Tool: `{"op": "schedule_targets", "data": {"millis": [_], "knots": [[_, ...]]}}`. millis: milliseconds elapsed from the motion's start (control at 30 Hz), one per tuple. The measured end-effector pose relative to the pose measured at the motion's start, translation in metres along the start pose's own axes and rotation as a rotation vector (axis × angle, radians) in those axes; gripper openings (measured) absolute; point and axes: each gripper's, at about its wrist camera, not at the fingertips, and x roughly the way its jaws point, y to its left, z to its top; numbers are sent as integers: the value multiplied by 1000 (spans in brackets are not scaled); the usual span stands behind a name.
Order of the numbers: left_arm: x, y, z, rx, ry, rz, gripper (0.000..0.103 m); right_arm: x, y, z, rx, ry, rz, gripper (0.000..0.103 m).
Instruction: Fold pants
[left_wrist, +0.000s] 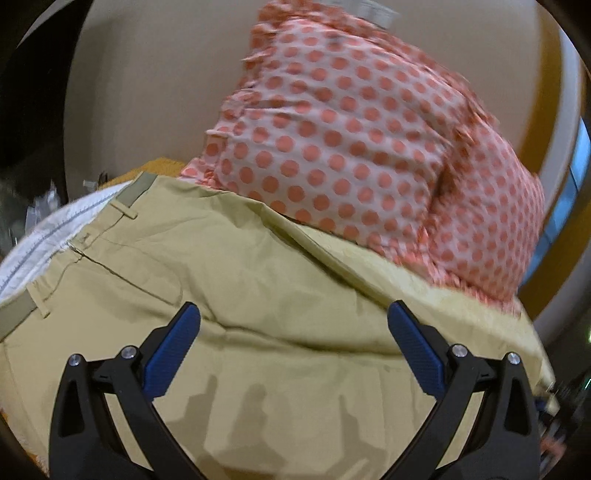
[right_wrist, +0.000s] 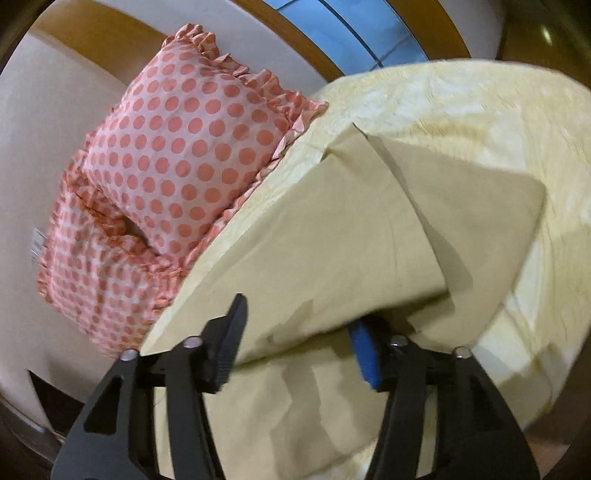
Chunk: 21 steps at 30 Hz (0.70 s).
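Note:
Khaki pants (left_wrist: 236, 280) lie on a yellow bedspread (right_wrist: 461, 107). The left wrist view shows the waistband with belt loops and white lining (left_wrist: 48, 229) at the left. My left gripper (left_wrist: 293, 314) is open and empty, hovering just over the seat of the pants. In the right wrist view the pant legs (right_wrist: 351, 236) stretch away, with a folded layer lifted. My right gripper (right_wrist: 299, 325) is open, its jaws wide on either side of the raised leg fabric; the cloth covers part of the right finger.
Two pink pillows with orange polka dots (left_wrist: 351, 147) (right_wrist: 192, 147) rest against a beige wall beside the pants. A wooden frame and blue panel (right_wrist: 362, 40) stand behind the bed. The bed edge (right_wrist: 554, 369) drops off at the right.

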Motion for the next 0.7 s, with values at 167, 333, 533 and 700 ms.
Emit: {"op": "schedule_targets", "data": {"millis": [167,333,533,700], "knots": [[41,26,32,-155,83,-37,101,-29,-21,7,49,-85,118,2],[103,38,50,-234,226,28,93,-41,-26,11,48,-105,161,2],[169,51,66,-279,320,131,31,-41,-18,20,12,-124,175,2],[106,51,62,-259,199,60,3,-55,-19,36,-7,-170,177,2]]}}
